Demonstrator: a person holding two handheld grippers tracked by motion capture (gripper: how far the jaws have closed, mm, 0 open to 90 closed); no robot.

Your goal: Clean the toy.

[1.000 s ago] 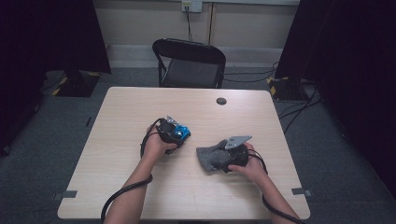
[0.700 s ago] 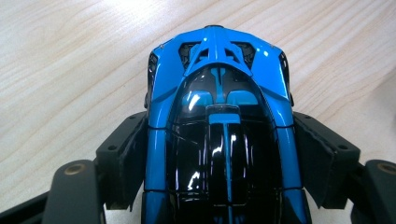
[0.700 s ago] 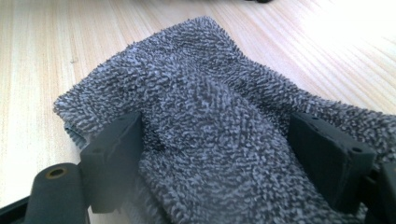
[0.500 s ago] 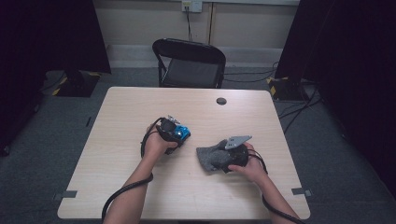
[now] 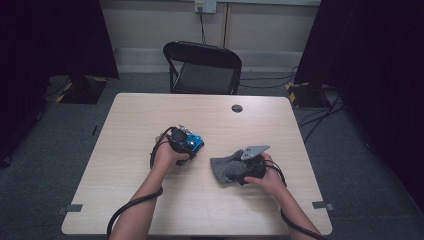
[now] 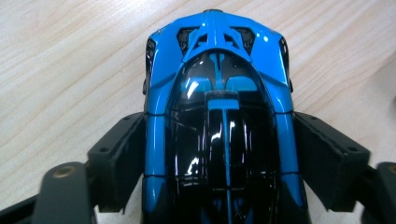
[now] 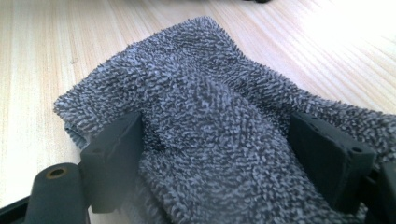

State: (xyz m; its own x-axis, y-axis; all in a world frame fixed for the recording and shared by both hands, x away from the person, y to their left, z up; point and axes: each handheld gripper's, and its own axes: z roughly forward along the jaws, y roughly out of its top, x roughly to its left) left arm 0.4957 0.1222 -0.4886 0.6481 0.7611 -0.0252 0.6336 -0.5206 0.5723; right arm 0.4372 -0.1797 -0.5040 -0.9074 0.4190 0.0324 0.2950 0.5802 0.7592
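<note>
L gripper sits mid-table w/ the blue-and-black toy car between its jaws; jaws have just been opening, pads right at the car's sides, can't tell if they press. R gripper is clamped on a bunched grey towel, which lies on the wood just right of the car, near but apart.
</note>
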